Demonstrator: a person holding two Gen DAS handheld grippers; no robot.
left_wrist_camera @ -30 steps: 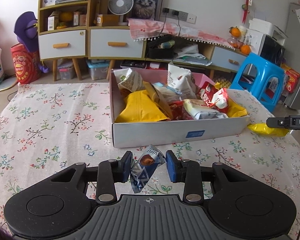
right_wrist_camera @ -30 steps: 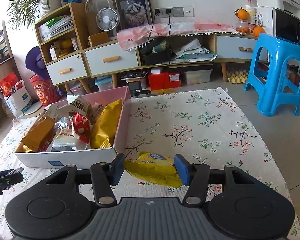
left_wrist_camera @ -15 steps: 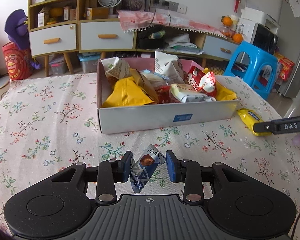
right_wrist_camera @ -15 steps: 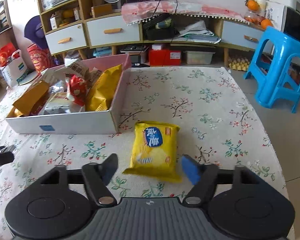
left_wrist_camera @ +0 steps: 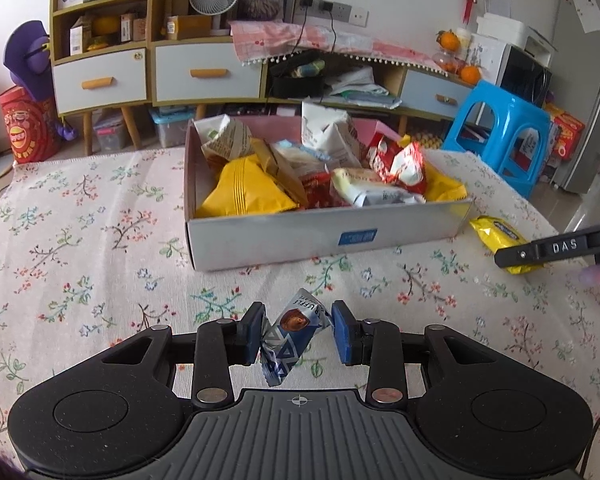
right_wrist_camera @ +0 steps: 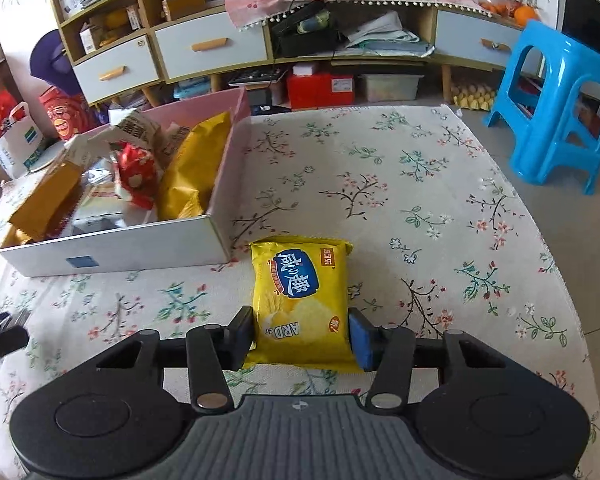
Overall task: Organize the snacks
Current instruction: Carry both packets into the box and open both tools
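While the left hand-held gripper [left_wrist_camera: 298, 332] at the lower centre of its view clamps a small blue-and-silver snack wrapper [left_wrist_camera: 290, 340] between its blue pads, the right hand-held gripper [right_wrist_camera: 302, 338] is closing its jaws on a yellow cracker packet [right_wrist_camera: 300, 300], the pads touching the packet's two sides near its lower end. The packet lies flat on the floral-clothed desk [right_wrist_camera: 400, 200], in the centre of the right wrist view, just beside the near right corner of the white cardboard box [right_wrist_camera: 120, 246]. That box fills the left of the right view and the middle of the left view, and is heaped with snack bags: a large yellow bag [left_wrist_camera: 246, 194], a red-and-white one [left_wrist_camera: 400, 164] and white ones among them. In the left view the yellow packet shows at the right edge, partly behind the right gripper's black finger. A blue stool [right_wrist_camera: 556, 100] stands beyond the desk at the upper right.
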